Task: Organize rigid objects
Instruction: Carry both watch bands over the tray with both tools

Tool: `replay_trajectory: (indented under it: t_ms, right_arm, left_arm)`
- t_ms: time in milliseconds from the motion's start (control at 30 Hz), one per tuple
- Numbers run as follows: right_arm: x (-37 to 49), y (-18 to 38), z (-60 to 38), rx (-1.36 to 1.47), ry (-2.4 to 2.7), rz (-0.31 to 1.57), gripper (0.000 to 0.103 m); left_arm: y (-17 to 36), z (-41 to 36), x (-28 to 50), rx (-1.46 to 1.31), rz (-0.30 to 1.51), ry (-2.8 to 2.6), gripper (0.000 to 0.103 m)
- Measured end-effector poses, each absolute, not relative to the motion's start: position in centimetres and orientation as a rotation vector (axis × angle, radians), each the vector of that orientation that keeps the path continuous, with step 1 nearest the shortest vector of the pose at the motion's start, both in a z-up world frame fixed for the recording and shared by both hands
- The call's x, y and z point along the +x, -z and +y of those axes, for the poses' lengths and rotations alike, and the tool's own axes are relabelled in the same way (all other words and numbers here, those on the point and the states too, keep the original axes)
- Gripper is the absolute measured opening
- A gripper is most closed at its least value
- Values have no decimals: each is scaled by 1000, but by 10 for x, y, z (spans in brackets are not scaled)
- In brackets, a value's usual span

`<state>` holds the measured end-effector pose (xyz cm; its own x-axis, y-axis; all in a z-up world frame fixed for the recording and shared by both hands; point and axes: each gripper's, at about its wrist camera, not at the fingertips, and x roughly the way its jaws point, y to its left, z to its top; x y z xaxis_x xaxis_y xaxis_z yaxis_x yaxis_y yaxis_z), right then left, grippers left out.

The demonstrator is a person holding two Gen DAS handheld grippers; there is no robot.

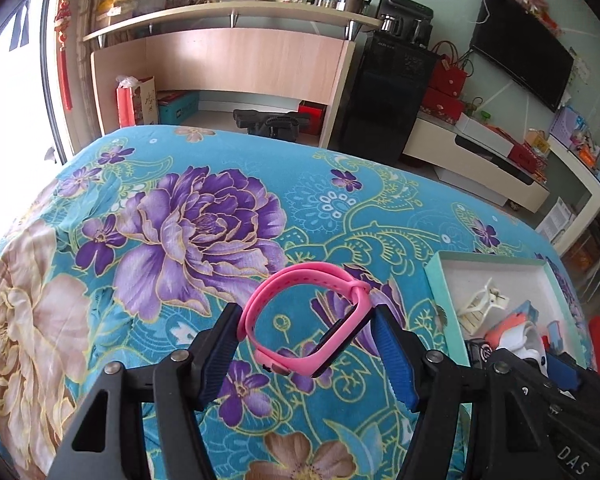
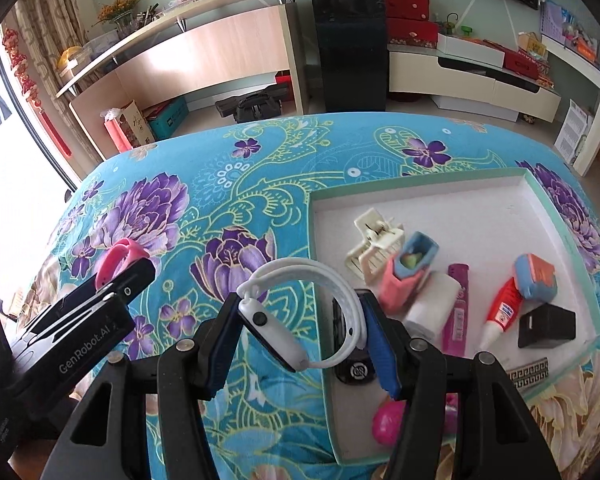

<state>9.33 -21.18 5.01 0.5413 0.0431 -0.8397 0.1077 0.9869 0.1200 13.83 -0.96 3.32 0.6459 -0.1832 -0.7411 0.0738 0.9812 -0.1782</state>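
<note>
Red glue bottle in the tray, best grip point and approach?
Grip the glue bottle across its red body, from above. It lies flat in the tray, white nozzle towards the camera; the nozzle tapers and would likely slip. Its cap end sits against the blue-orange block, so close across the width, mid-body.

You see a pink watch (image 1: pixel 300 320), a white watch (image 2: pixel 300 312), and turquoise bedspread (image 1: pixel 140 280) with purple flowers.

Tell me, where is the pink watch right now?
The pink watch is held between the left gripper fingers above the flowery cloth, left of the tray.
</note>
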Motion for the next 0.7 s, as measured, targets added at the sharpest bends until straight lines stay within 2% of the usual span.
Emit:
replay_trajectory:
  t_ms: [333,700]
  right_arm:
    - [62,-59,-274,197,241,980,60]
    - [45,-48,-343,314,374,981,60]
  left_arm:
    - [-59,-65,114,-65,802,286,69]
    - [-49,-142,93,67,812,437,69]
